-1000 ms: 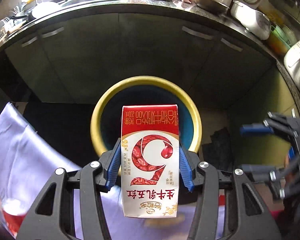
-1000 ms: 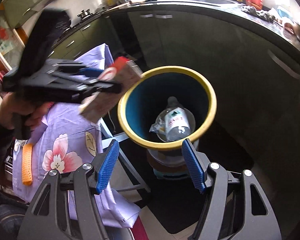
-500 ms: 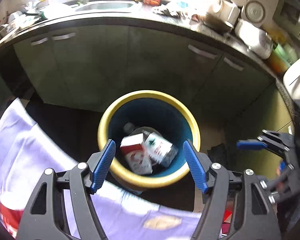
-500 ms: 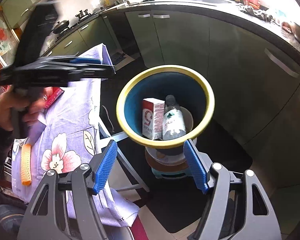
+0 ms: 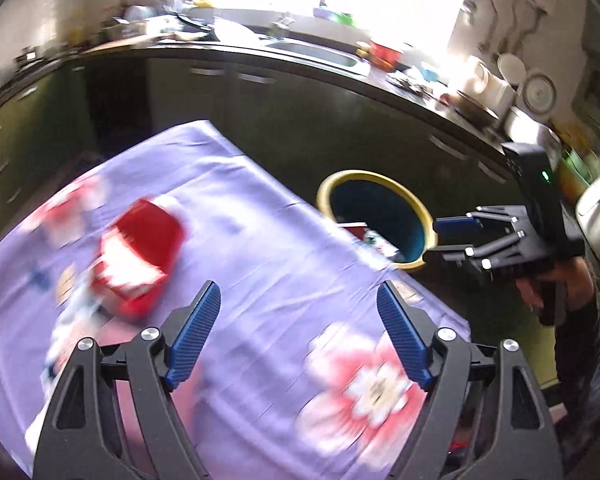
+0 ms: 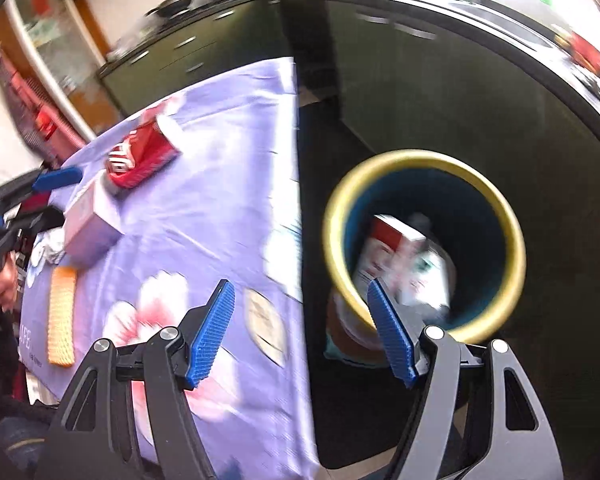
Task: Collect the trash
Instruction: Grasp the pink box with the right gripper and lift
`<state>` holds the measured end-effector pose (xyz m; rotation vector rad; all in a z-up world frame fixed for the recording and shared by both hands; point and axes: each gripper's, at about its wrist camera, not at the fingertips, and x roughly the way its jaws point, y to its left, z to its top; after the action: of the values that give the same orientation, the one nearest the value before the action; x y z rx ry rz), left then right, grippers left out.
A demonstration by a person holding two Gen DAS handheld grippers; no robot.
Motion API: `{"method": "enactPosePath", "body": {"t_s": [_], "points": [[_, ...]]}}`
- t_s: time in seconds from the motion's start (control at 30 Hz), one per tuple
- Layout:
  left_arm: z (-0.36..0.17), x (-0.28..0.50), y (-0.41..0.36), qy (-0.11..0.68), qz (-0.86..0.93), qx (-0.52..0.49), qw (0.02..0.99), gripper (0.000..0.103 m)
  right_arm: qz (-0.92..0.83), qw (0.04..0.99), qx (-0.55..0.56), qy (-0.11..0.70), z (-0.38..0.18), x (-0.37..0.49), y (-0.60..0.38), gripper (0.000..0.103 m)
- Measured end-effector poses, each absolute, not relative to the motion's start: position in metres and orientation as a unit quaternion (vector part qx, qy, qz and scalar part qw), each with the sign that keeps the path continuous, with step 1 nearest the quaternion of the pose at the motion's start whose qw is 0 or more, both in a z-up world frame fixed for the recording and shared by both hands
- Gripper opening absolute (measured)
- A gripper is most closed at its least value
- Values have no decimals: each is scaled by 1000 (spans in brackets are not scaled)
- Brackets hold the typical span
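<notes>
The yellow-rimmed blue bin (image 6: 516,240) stands on the floor beside the table; it also shows in the left wrist view (image 5: 328,184). Inside it lie a red-and-white milk carton (image 6: 388,248) and a clear bottle (image 6: 428,276). A red carton (image 5: 140,256) lies on the purple flowered tablecloth (image 5: 260,280); it shows in the right wrist view (image 6: 140,156) too. My left gripper (image 5: 299,304) is open and empty above the table. My right gripper (image 6: 300,300) is open and empty over the table edge, near the bin.
A pale pink box (image 6: 88,220) and an orange mesh sleeve (image 6: 62,316) lie on the tablecloth (image 6: 204,184). Dark kitchen cabinets (image 5: 300,120) and a cluttered counter (image 5: 420,76) run behind. The right gripper shows from the side in the left wrist view (image 5: 460,236).
My left gripper released the milk carton into the bin and swung back over the table. My right gripper turned left towards the table. Both views are blurred by motion.
</notes>
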<state>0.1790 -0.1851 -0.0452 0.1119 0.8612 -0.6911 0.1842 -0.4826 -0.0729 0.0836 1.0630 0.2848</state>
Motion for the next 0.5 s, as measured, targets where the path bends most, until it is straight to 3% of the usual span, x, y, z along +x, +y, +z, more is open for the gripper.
{"method": "enactPosePath", "body": {"t_s": [0.17, 0.5], "points": [[-44, 161, -114, 384, -273, 31, 882, 82, 202, 838, 23, 507, -67, 220, -417, 69], [-68, 150, -31, 391, -209, -3, 896, 83, 271, 806, 6, 527, -57, 274, -310, 70]]}}
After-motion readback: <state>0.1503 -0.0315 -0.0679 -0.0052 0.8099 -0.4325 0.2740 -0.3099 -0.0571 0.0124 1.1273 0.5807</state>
